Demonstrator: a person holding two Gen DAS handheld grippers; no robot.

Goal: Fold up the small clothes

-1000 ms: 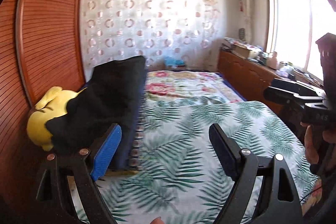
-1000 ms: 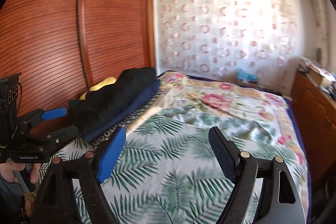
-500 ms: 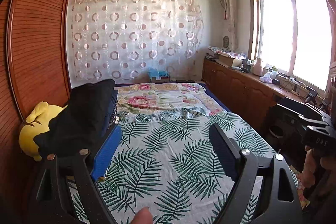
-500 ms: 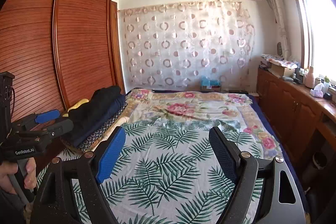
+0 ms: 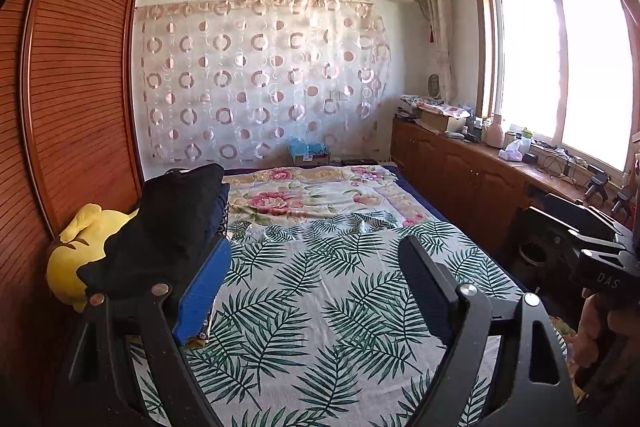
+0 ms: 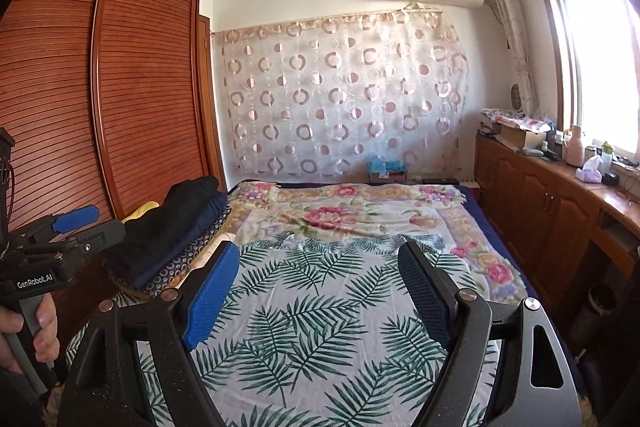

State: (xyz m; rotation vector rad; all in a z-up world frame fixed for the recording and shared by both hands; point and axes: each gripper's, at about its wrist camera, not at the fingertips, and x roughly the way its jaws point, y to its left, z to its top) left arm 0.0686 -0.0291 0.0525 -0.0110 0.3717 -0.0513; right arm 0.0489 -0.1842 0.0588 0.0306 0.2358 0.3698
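A bed covered by a palm-leaf sheet (image 5: 320,291) fills both views; it also shows in the right wrist view (image 6: 320,307). No small garment lies in sight on it. A pile of dark folded cloth (image 5: 168,227) lies on the bed's left side, also seen in the right wrist view (image 6: 172,219). My left gripper (image 5: 316,287) is open and empty, held above the bed's near end. My right gripper (image 6: 320,283) is open and empty at about the same height. Each gripper shows at the edge of the other's view.
A yellow plush toy (image 5: 76,251) lies behind the dark pile. A wooden wardrobe (image 6: 100,87) runs along the left. A floral blanket (image 6: 344,215) covers the far half of the bed. A low wooden cabinet (image 5: 460,179) with clutter stands under the window on the right.
Both grippers have tilted up and drawn back from the bed. The views now take in the ceiling and far wall. The jaws have stayed open.
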